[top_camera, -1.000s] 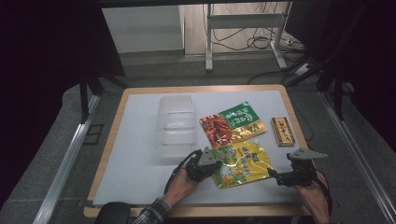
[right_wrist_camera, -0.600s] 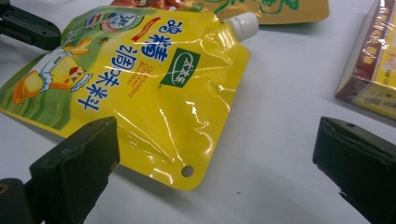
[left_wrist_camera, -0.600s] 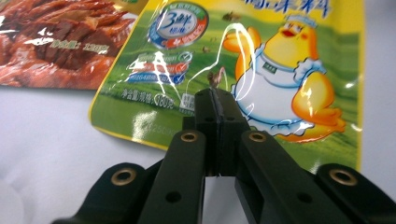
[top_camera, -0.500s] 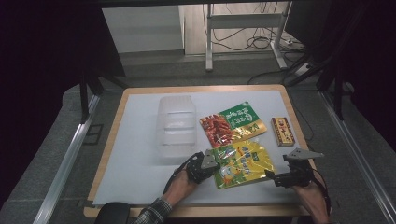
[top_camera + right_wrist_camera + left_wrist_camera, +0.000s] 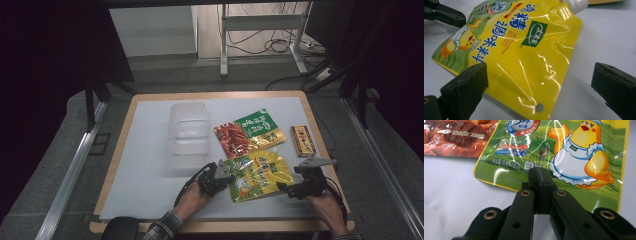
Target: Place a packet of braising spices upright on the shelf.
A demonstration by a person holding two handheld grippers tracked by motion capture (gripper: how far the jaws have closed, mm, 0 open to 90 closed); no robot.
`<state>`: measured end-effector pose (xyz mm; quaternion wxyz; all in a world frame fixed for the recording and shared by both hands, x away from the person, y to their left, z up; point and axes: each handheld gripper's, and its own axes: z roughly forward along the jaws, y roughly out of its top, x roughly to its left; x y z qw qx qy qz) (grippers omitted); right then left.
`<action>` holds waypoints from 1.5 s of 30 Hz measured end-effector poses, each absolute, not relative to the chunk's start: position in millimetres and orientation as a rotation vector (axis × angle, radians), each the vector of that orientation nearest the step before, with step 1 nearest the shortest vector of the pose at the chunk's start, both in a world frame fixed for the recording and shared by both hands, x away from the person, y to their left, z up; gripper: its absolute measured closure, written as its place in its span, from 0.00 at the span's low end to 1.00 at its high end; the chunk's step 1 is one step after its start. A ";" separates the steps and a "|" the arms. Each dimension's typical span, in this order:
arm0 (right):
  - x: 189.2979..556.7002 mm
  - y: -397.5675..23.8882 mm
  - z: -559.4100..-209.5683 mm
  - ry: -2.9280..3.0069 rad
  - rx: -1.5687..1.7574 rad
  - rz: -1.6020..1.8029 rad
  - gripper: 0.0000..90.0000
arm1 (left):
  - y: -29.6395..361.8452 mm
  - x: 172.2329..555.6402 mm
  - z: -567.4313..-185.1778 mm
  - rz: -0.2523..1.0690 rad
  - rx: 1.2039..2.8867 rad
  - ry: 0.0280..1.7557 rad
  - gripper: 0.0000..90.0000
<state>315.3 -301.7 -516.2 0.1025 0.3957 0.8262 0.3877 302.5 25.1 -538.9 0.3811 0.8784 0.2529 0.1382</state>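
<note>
The left gripper (image 5: 539, 173) has its fingers (image 5: 534, 182) pressed flat together, tips resting over the bottom edge of the yellow spouted seasoning pouch (image 5: 257, 174); whether they pinch the film cannot be told. The right gripper (image 5: 539, 82) stands with its fingers (image 5: 465, 86) spread wide, holding nothing, one on each side of the pouch's yellow corner with the punched hole. In the high view the pouch lies flat between the two grippers. Beyond the fingertips lies a red-and-green snack packet (image 5: 250, 132), a clear plastic container (image 5: 189, 132) off to the left, and a small box (image 5: 303, 140) past the right gripper.
</note>
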 end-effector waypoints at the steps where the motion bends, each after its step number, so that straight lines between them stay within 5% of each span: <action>1: 316.4 -301.0 -516.9 2.449 1.177 1.146 0.01 | 25.1 302.5 -538.9 0.353 2.242 0.645 1.00; 31: 330.3 -274.3 -509.7 2.534 1.275 1.396 0.04 | 24.9 302.4 -537.3 0.342 2.242 0.674 1.00; 33: 329.6 -273.6 -508.2 2.535 1.292 1.416 0.10 | 24.5 301.7 -537.1 0.350 2.244 0.674 1.00; 34: 326.9 -271.8 -505.1 2.515 1.298 1.342 0.41 | 23.9 300.2 -536.9 0.364 2.240 0.678 1.00; 35: 326.9 -271.8 -505.1 2.515 1.298 1.342 0.41 | 23.9 300.2 -536.9 0.364 2.240 0.678 1.00; 36: 325.5 -271.1 -503.3 2.490 1.310 1.333 0.60 | 22.9 298.1 -536.4 0.391 2.243 0.676 1.00; 37: 325.5 -271.1 -503.3 2.490 1.310 1.333 0.60 | 22.9 298.1 -536.4 0.391 2.243 0.676 1.00; 38: 324.8 -273.1 -501.1 2.458 1.309 1.343 0.73 | 21.6 295.2 -535.4 0.431 2.253 0.669 0.99; 39: 324.8 -273.1 -501.1 2.458 1.309 1.343 0.73 | 21.6 295.2 -535.4 0.431 2.253 0.669 0.97; 41: 322.6 -276.0 -495.1 2.414 1.310 1.406 0.90 | 22.7 291.6 -530.8 0.479 2.255 0.679 0.93; 45: 320.3 -275.6 -489.8 2.394 1.295 1.451 0.96 | 29.8 289.5 -525.0 0.451 2.202 0.698 0.84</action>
